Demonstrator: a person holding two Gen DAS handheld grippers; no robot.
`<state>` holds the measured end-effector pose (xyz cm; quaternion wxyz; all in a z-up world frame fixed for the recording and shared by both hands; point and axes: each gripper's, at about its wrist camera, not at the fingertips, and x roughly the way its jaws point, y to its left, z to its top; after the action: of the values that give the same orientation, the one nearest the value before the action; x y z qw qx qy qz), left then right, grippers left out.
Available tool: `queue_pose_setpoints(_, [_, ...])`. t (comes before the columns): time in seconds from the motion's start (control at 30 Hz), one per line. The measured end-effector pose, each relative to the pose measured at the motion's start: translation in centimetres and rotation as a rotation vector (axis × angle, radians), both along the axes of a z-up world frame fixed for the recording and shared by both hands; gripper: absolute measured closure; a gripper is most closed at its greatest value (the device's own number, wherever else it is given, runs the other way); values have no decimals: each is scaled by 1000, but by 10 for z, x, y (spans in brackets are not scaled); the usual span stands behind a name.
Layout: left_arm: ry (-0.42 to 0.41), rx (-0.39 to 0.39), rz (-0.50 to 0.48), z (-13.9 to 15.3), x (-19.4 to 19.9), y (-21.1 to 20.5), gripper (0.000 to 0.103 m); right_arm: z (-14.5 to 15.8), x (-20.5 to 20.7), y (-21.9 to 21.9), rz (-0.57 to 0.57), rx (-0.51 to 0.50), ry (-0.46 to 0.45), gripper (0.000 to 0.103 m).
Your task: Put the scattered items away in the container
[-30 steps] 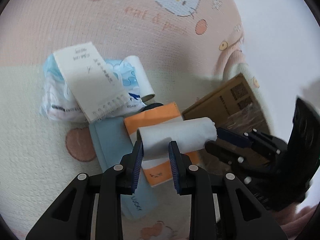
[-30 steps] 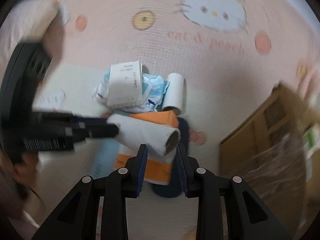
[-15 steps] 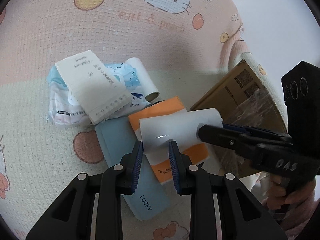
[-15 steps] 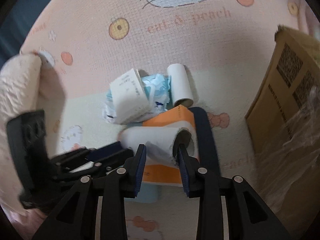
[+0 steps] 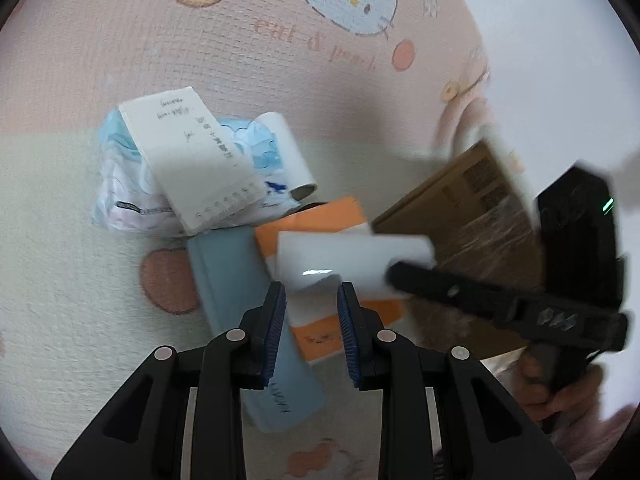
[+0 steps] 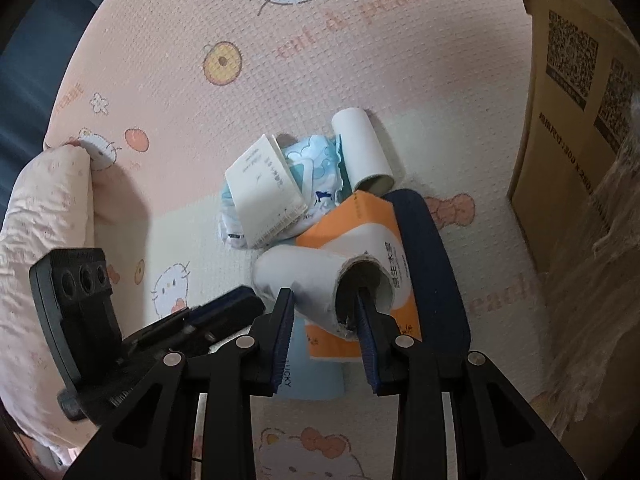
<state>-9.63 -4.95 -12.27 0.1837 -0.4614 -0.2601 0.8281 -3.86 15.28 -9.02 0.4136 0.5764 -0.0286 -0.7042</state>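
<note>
A white paper roll (image 5: pixel 352 258) (image 6: pixel 312 280) is held above the pile. My right gripper (image 6: pixel 324 312) is shut on its open end, one finger inside the tube. My left gripper (image 5: pixel 310 300) has its fingers on either side of the roll's other end and looks slightly open around it. Beneath lie an orange tissue pack (image 5: pixel 316 224) (image 6: pixel 360 220), a light blue case (image 5: pixel 240 300), a dark blue case (image 6: pixel 432 264), a second white roll (image 5: pixel 286 156) (image 6: pixel 362 148), a notepad (image 5: pixel 188 160) (image 6: pixel 262 188) and a blue-white wipes pack (image 5: pixel 128 200) (image 6: pixel 316 160). The cardboard box (image 5: pixel 468 216) (image 6: pixel 572 120) stands to the right.
Everything lies on a pink and cream Hello Kitty play mat (image 5: pixel 280 40) (image 6: pixel 200 60). A pale pink cushion (image 6: pixel 44 216) lies at the left in the right wrist view. Crinkled clear plastic (image 6: pixel 600 240) lines the box.
The right gripper has lifted and turned the roll's end towards its camera. The left gripper's fingers have spread slightly at the roll. The pile has not moved.
</note>
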Motion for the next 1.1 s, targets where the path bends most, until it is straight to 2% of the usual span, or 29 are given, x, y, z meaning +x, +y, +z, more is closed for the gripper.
queue_pose_setpoints(0.1, [-4,78,38,-2,-7,-11,73,0,-2,2,-4,-6,-8,75])
queue_pose_setpoints(0.23, [-2,97,57,-8,-20,-19,73,2,-4,4,-3,3,11,75])
queue_pose_setpoints(0.43, [-8,200,7,-14,-31,-21,74,6,-5,6,1,24,49,75])
queue_pose_setpoints(0.7, [-54,327,-5,-23,-23,-24,74,9,-12,14,-36,22,43,74])
queue_pose_setpoints(0.83, [-39,289,-4,-20,-18,-20,75,9,-11,14,-30,37,44,74])
queue_pose_setpoints(0.97, [-31,290,2,-15,-16,-21,80,13,-10,15,-39,52,83,74])
queue_pose_setpoints(1.1, [-17,250,-25,-7,-16,-14,83,15,-12,22,-91,62,80,74])
